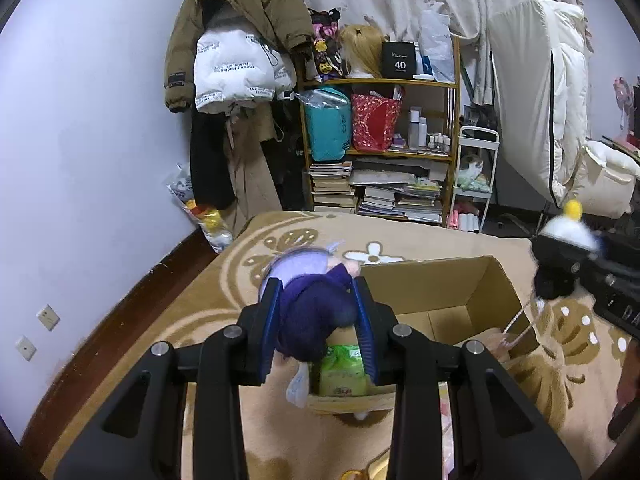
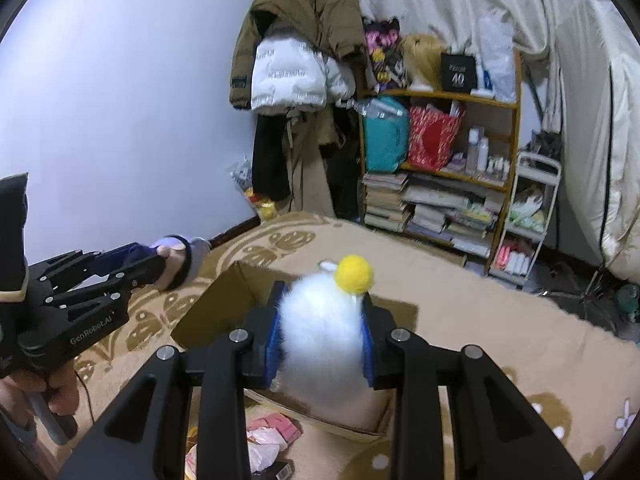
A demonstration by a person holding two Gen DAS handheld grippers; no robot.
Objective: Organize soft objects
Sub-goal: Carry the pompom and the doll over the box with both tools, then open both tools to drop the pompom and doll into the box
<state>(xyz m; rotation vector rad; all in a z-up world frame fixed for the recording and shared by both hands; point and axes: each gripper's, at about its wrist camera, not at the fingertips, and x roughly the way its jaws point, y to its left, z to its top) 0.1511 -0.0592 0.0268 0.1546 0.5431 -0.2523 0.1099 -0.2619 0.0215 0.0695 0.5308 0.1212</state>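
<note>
- The left gripper [image 1: 318, 322] is shown with its blue-padded fingers clamped on a purple-haired plush doll with a lilac body [image 1: 310, 300], which is held above the near-left corner of the open brown cardboard box [image 1: 486, 280].
- The right gripper [image 2: 322, 332] is shown with its fingers pressed into a fluffy white plush ball topped by a yellow pom-pom [image 2: 320, 320], held over the same box [image 2: 208, 312].
- Inside the box a green plastic packet [image 1: 346, 370] is seen; a thin white cord [image 1: 516, 322] hangs over its right wall.
- Progress, as judged: both soft toys are gripped and raised but neither is yet released into the box.
- Remaining work, as judged: both toys are to be lowered and let go, and loose pink and white soft items [image 2: 268, 438] on the patterned beige carpet [image 1: 224, 280] beside the box may still need collecting.
</note>
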